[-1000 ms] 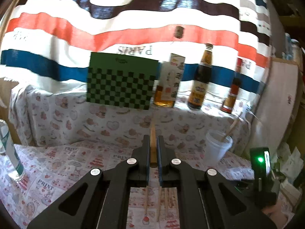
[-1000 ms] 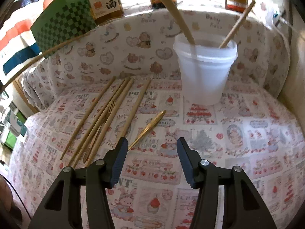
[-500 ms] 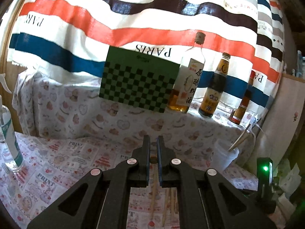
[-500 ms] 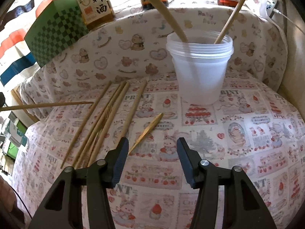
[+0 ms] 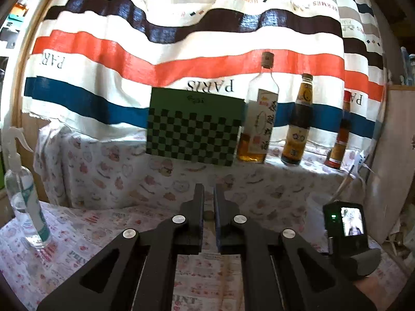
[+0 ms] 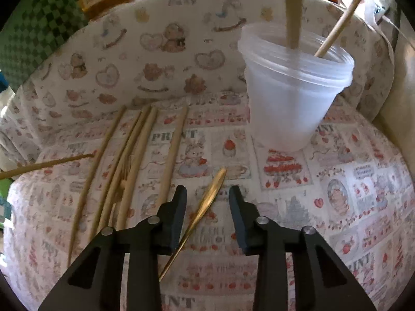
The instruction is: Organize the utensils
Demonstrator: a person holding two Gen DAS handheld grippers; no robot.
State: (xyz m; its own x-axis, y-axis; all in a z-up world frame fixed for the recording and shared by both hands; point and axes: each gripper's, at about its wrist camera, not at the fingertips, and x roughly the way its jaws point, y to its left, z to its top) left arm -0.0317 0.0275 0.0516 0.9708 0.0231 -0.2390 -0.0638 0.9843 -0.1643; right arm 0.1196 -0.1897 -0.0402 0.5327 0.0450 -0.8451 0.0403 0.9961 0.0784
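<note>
Closing right hand-held gripper (image 6: 207,194) astride gold utensil (image 6: 205,207), untouched | left hand-held gripper (image 5: 208,202) shut, chopstick end barely visible

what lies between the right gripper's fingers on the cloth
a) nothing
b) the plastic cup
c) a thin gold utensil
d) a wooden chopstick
c: the thin gold utensil lies slanted on the cloth between the right gripper fingers, whose jaws have just been closing but do not touch it; the wooden chopsticks lie off to its left and the plastic cup stands farther back.
</note>
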